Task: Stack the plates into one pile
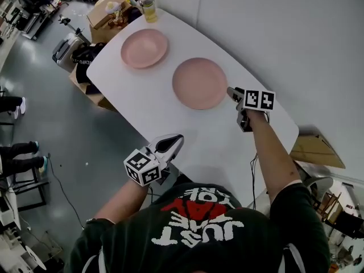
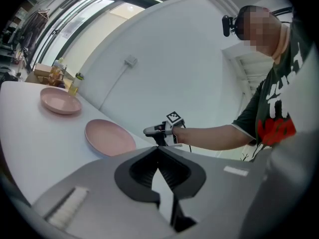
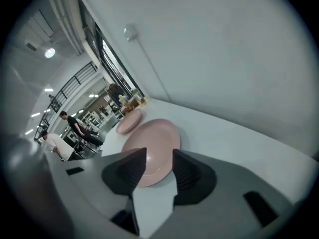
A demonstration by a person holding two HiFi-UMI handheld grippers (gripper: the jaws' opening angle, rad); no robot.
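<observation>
Two pink plates lie apart on the white table (image 1: 187,135). The nearer plate (image 1: 199,83) is mid-table and the farther plate (image 1: 144,48) sits toward the far end. My right gripper (image 1: 232,91) hovers just off the nearer plate's right rim. In the right gripper view its jaws (image 3: 159,156) stand open, with that plate (image 3: 152,148) just ahead of them and nothing pressed between the pads. My left gripper (image 1: 173,141) is over the table's near part, well short of both plates. It is shut (image 2: 159,151) on nothing.
A glass of yellow drink (image 1: 149,9) and a cardboard box (image 1: 108,10) stand past the table's far end. Bags (image 1: 79,53) sit on the floor at the table's left edge. A white wall (image 1: 284,33) runs close along the right. People are at the far left.
</observation>
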